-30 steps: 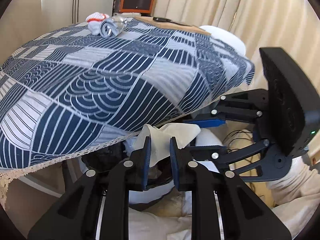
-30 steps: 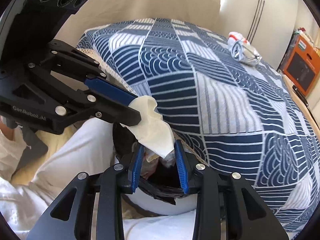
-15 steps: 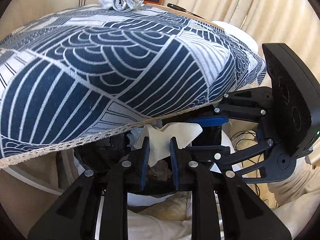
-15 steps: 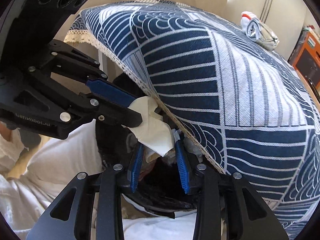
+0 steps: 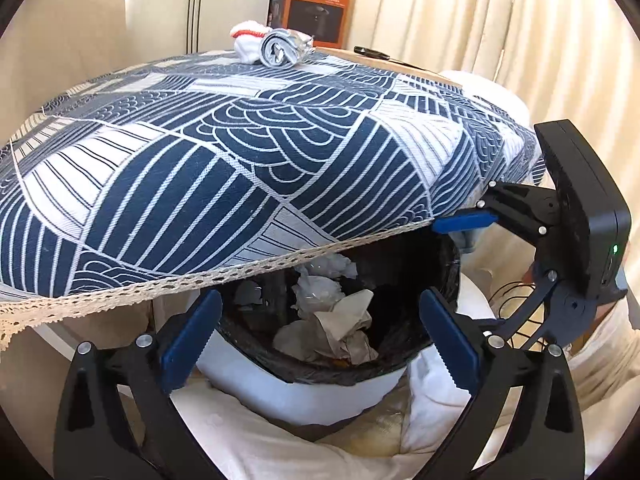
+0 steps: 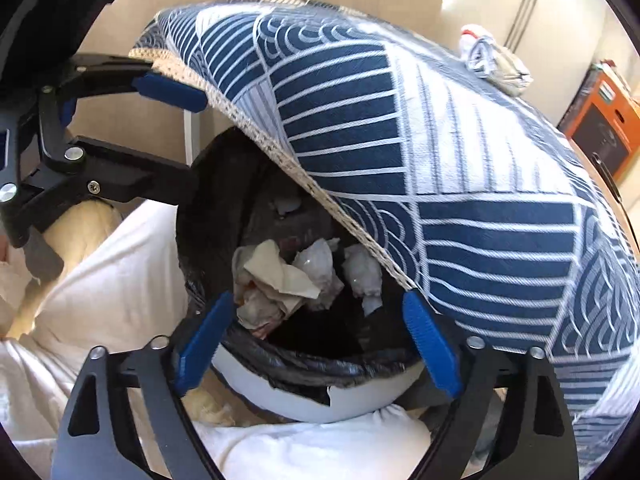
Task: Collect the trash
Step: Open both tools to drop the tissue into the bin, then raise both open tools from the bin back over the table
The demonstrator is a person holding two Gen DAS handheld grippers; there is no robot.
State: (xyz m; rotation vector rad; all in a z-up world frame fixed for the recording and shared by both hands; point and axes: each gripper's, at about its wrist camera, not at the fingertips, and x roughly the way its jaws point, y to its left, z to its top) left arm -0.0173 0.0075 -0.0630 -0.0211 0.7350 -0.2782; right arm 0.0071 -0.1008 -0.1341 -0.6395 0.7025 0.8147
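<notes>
Both tongs, L gripper & R gripper, now released; napkin dropped into bin under tablecloth edge.

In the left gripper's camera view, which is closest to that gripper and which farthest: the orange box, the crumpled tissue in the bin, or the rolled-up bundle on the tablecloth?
1. Tissue: in the bin, just ahead of the left gripper.
2. Bundle: tablecloth's far edge.
3. Orange box: behind the table.
</notes>
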